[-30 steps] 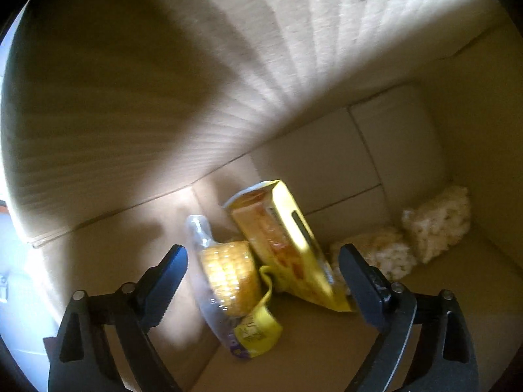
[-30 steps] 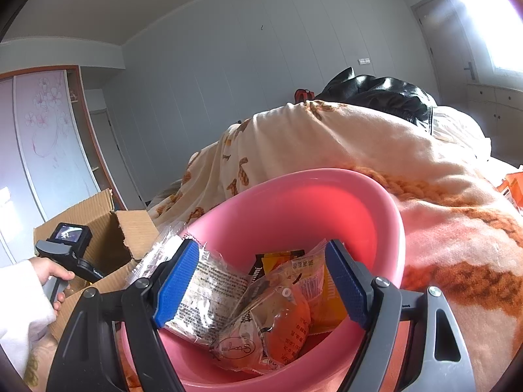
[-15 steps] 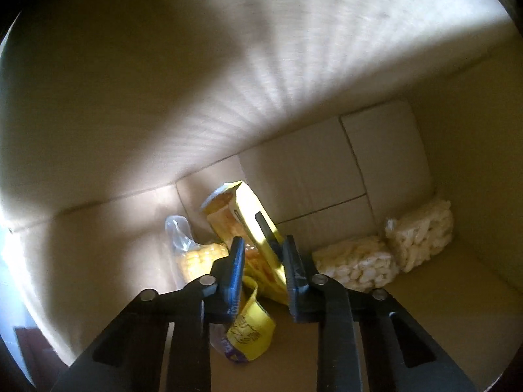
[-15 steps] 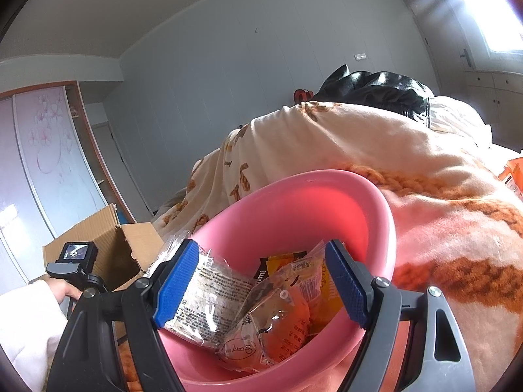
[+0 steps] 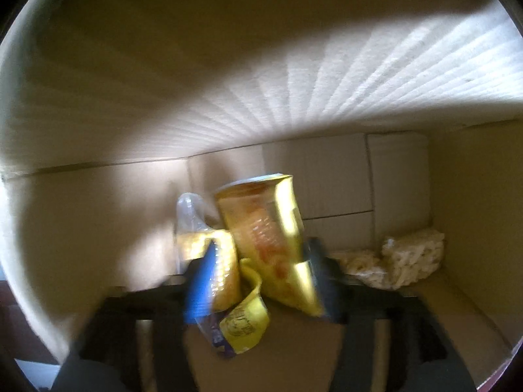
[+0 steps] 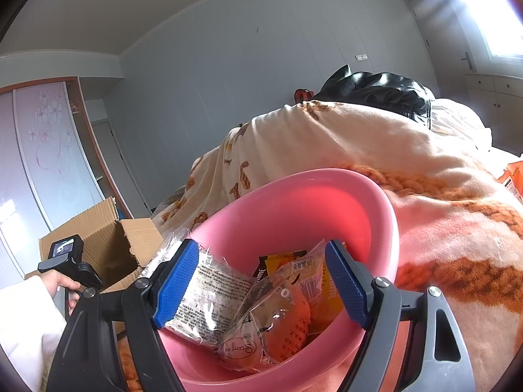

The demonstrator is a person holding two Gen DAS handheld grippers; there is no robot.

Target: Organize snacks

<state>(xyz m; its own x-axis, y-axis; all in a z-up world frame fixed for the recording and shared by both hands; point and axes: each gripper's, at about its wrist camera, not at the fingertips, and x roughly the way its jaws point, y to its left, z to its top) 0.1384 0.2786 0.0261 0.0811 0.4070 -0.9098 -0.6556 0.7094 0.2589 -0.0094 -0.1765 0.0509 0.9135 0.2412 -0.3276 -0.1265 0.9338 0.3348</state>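
While left gripper (image 5: 258,274) hangs inside cardboard box (image 5: 261,65), jaws just reopened, spread, empty; yellow packet (image 5: 264,228) leaning beside corn pack (image 5: 196,245), released. Withdraw straight, avoid toppling. Right gripper (image 6: 261,287) spread over pink basin (image 6: 327,202); wrapped snacks (image 6: 209,297) loose below; pinch one only.

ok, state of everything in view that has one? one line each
left claw: jaws just reopened, open, nothing gripped
right claw: open, above the basin
box: flaps open, snacks inside
yellow carton: in the box, leaning
corn pack: sealed, beside the carton
white packs: two, in the box's corner
basin: holds sealed snack packets
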